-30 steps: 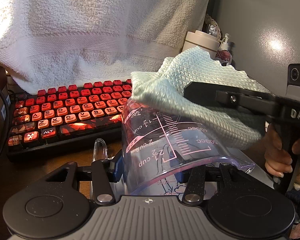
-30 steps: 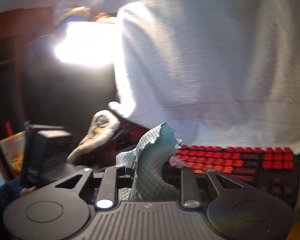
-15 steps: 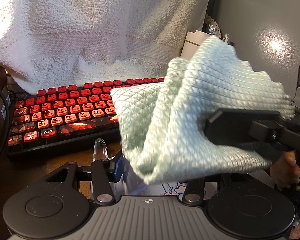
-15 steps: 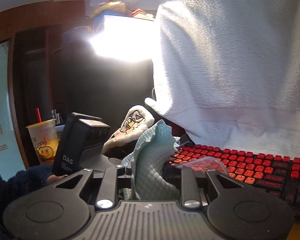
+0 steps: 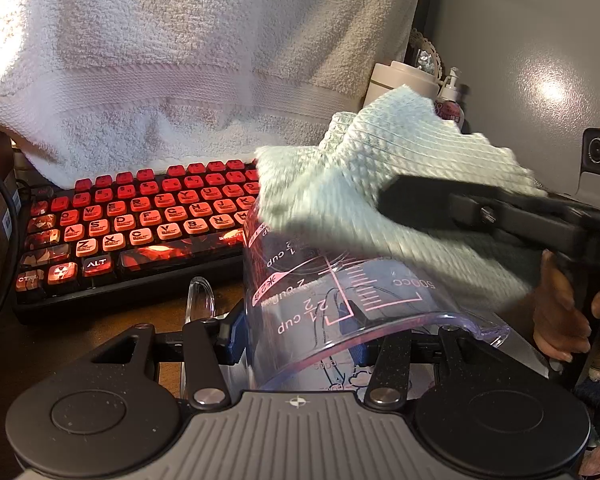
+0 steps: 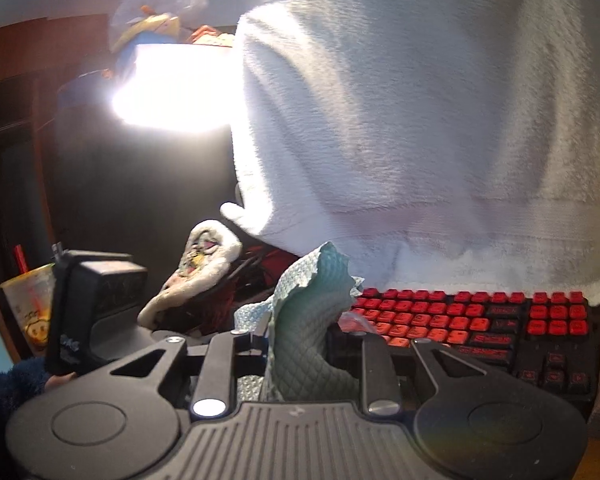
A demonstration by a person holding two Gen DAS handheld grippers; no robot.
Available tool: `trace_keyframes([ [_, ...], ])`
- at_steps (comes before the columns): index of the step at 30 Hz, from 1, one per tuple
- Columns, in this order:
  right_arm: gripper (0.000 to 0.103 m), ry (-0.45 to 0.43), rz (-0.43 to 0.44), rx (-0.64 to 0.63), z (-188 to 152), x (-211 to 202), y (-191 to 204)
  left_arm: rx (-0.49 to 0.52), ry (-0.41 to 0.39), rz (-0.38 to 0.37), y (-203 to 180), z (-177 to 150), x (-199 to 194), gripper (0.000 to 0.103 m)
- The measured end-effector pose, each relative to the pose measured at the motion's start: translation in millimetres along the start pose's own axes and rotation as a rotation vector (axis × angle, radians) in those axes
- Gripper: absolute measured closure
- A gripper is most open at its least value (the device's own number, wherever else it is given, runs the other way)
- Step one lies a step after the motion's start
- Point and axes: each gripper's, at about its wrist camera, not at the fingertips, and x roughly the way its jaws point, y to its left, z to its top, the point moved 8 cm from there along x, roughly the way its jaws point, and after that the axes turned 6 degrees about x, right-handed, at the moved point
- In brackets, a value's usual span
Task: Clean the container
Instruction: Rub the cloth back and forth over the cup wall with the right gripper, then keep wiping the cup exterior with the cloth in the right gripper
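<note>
Two wrist-camera views over a cluttered wooden desk.

In the left wrist view, the left gripper (image 5: 300,336) fills the bottom of the frame. Its jaws stand partly apart and clamp a clear plastic measuring cup (image 5: 332,288) between them. The cup is tipped on its side with its mouth and pouring lip toward 4 o'clock, so its pink cup and cc markings read upside down. Its clear handle (image 5: 199,300) sticks up just left of the cup, at about 9 o'clock from it.

From 3 o'clock the right gripper (image 5: 388,200) reaches in, held by a hand (image 5: 560,312) at the right edge. It presses a pale green waffle-weave cloth (image 5: 380,176) against the upper side of the cup, near its base; the cloth drapes over that end.

In the right wrist view, the cloth (image 6: 312,328) rises in a crumpled peak between the jaws, which are nearly shut and pinch it. The left gripper's body (image 6: 92,304) shows at 9 o'clock.

Behind the cup, toward 10 o'clock in the left view, lies a red-keyed keyboard (image 5: 140,224). A large white towel (image 5: 180,60) hangs above it across the top of the frame. At 1 o'clock stand a white jar (image 5: 400,80) and a small pump bottle (image 5: 452,100).
</note>
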Motion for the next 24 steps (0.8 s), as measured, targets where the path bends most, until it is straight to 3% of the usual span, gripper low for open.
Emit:
trace_keyframes([
  [5, 0.080, 0.022, 0.106, -0.073, -6, -1, 25, 0.000, 0.000, 0.000, 0, 0, 0, 0.057],
  [8, 0.080, 0.026, 0.127, -0.079, -6, -1, 28, 0.001, 0.000, 0.001, 0, 0, 0, 0.057],
  [18, 0.079, -0.009, -0.038, -0.003, 2, 2, -4, 0.003, 0.000, -0.001, 2, 0, 0, 0.056],
  [24, 0.080, -0.005, -0.031, 0.012, 1, 1, -5, 0.003, 0.001, 0.002, 0, 1, -1, 0.056],
])
